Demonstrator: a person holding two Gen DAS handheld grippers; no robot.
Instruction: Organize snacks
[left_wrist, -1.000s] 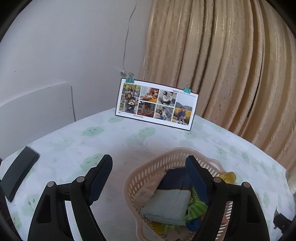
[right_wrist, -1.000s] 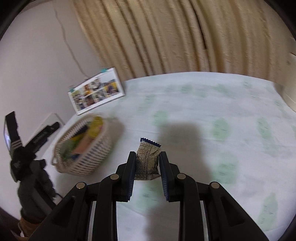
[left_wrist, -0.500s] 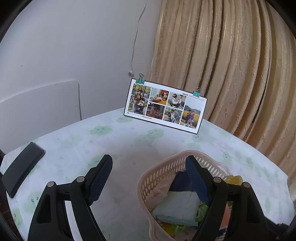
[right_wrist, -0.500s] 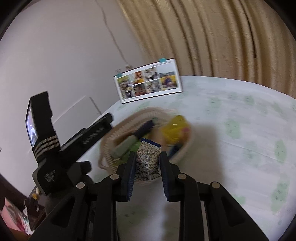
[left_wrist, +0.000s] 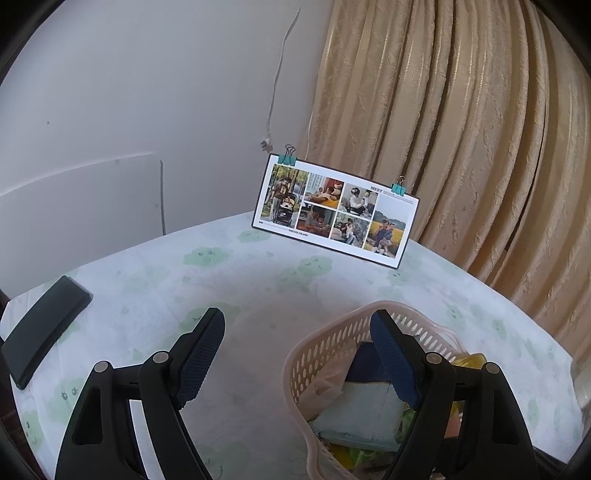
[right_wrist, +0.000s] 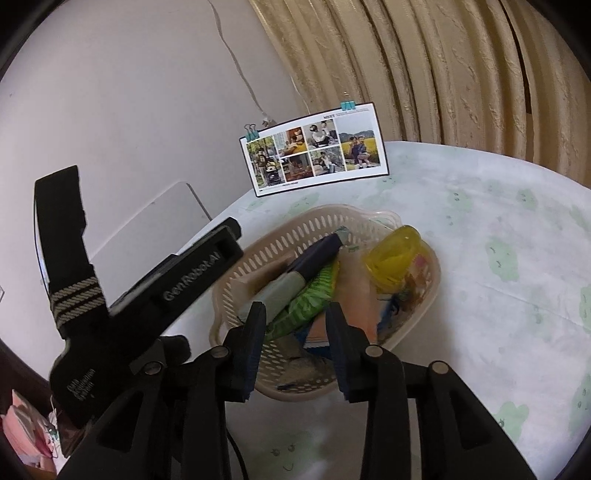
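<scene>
Left wrist view: my left jaws (left_wrist: 297, 341) stand spread wide with nothing between them, above the table (left_wrist: 258, 288). The basket (left_wrist: 321, 350) lies just ahead and to the right; the right-hand finger overlaps its rim, and a pale flat packet (left_wrist: 360, 413) and a dark blue one lie inside beneath it. The photo card (left_wrist: 334, 210) stands well beyond, and a black flat object (left_wrist: 40, 328) lies off to the left. A second ago the basket sat more centred between these jaws; it now sits further right and lower.

Right wrist view: my right jaws (right_wrist: 295, 328) are parted and empty, directly over the near rim of the basket (right_wrist: 266, 247). Inside, ahead of the jaws, a navy-and-grey packet (right_wrist: 295, 275) and a green wrapper (right_wrist: 306, 299) run diagonally away from me toward the upper right, and a yellow packet (right_wrist: 395, 258) sits on the right. Just below the gap, at the near edge of the basket, lies a greyish patterned pouch (right_wrist: 304, 363), blurred. My other gripper's body (right_wrist: 147, 291) lies to the left. A second ago these jaws were clamped on a patterned pouch over bare table, with the basket well off to the left; now that grip is let go and the jaws are over the basket. I judge the drop done, and the right hand nearer for whatever comes next.
</scene>
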